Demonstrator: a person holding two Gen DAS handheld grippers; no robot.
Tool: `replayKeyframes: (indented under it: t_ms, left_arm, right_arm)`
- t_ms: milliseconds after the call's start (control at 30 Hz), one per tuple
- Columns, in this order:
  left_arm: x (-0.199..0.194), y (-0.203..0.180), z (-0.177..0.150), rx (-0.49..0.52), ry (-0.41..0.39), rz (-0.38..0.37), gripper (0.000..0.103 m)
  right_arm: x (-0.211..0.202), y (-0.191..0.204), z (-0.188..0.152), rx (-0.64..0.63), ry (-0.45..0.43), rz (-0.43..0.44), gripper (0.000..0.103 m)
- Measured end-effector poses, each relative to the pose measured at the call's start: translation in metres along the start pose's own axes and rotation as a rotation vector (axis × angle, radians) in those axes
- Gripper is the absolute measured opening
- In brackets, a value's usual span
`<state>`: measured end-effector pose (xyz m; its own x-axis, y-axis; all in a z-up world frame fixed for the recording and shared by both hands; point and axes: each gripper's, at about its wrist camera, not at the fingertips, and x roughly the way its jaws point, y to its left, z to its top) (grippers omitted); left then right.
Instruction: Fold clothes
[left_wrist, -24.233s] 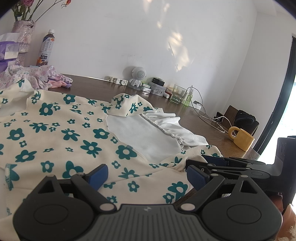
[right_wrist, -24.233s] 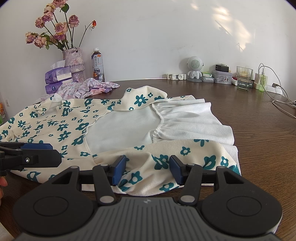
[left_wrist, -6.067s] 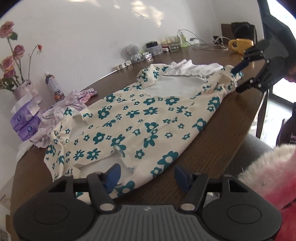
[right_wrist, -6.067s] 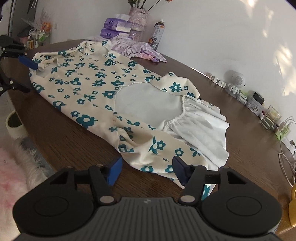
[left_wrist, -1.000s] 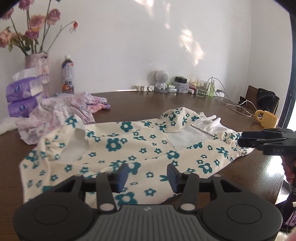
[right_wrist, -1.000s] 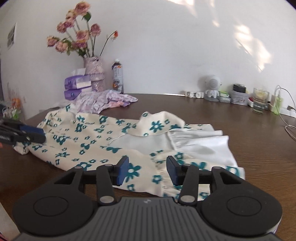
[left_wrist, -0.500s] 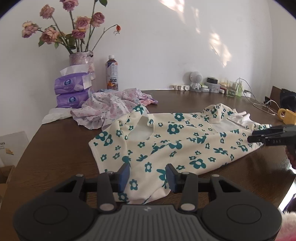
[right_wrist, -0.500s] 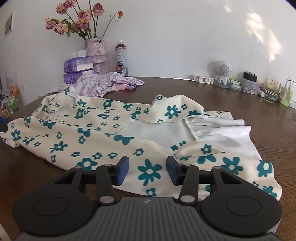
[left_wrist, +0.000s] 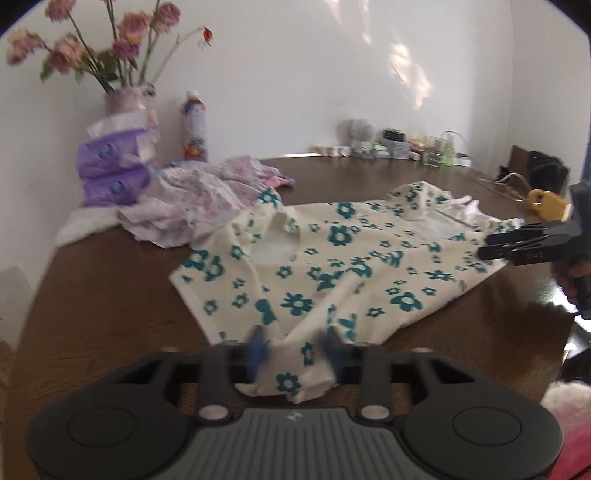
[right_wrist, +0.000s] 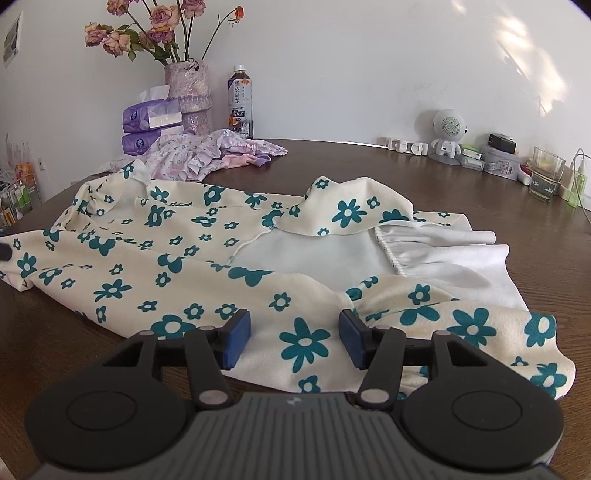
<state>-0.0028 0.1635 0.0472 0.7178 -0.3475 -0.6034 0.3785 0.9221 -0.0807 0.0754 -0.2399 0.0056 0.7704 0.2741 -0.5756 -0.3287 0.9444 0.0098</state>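
A cream dress with teal flowers (left_wrist: 332, 258) lies spread on the brown table (left_wrist: 110, 295). Part of it is turned back, showing the white lining (right_wrist: 314, 258). My left gripper (left_wrist: 294, 350) sits at one near corner of the dress, and its blue pads stand apart with bunched cloth between them. That view is blurred. At the other end, my right gripper (right_wrist: 295, 339) rests open over the near edge of the dress (right_wrist: 184, 258), a flower print lying between its fingers. In the left wrist view a hand holds the right gripper (left_wrist: 487, 245) at the right.
A heap of lilac and pink clothes (right_wrist: 207, 155) lies behind the dress. A vase of roses (right_wrist: 188, 92), tissue packs (right_wrist: 151, 122) and a bottle (right_wrist: 241, 107) stand along the wall. A robot-shaped toy (right_wrist: 447, 136), a glass (right_wrist: 546, 173) and a yellow mug (left_wrist: 546, 201) stand to the right.
My left gripper has pushed forward onto the dress corner, and cloth now lies bunched between its pads. The right gripper has moved in lower over the near edge.
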Motion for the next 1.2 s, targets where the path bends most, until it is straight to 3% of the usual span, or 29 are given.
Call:
replayKeyframes:
  t_ms: [233,433,533,700,800,867,900,967,1067,1200]
  left_arm:
    - [0.024,0.054,0.014,-0.214,0.075,-0.094,0.008]
    - [0.045,0.080,0.013,-0.310,0.146,-0.172,0.012]
    - [0.036,0.090,0.009,-0.347,0.116,-0.181,0.024]
    - [0.005,0.095,0.001,-0.441,0.012,-0.197,0.024]
    - [-0.002,0.093,-0.006,-0.492,0.003,-0.195,0.024]
    - [-0.001,0.089,-0.010,-0.504,0.018,-0.182,0.021]
    - [0.000,0.086,-0.012,-0.491,0.022,-0.171,0.005]
    - [0.000,0.079,-0.014,-0.442,0.031,-0.142,0.003]
    - [-0.010,0.075,-0.015,-0.404,0.016,-0.098,0.007]
    - [-0.030,0.067,-0.017,-0.362,-0.036,-0.130,0.027]
  right_arm:
    - [0.001,0.003,0.000,-0.021,0.011,-0.012,0.056]
    - [0.001,0.001,0.000,-0.016,0.013,-0.004,0.056]
    - [0.001,0.001,-0.001,-0.014,0.014,-0.001,0.057]
    - [0.001,0.001,0.000,-0.016,0.015,0.001,0.057]
    - [0.001,0.001,-0.001,-0.017,0.015,0.001,0.058]
    - [0.001,0.001,-0.001,-0.018,0.014,0.001,0.058]
    - [0.001,0.001,-0.001,-0.018,0.013,0.000,0.058]
    - [0.001,0.002,-0.001,-0.021,0.012,-0.002,0.058]
    - [0.001,0.003,-0.002,-0.024,0.011,-0.004,0.058]
    - [0.001,0.002,-0.002,-0.023,0.011,-0.002,0.058]
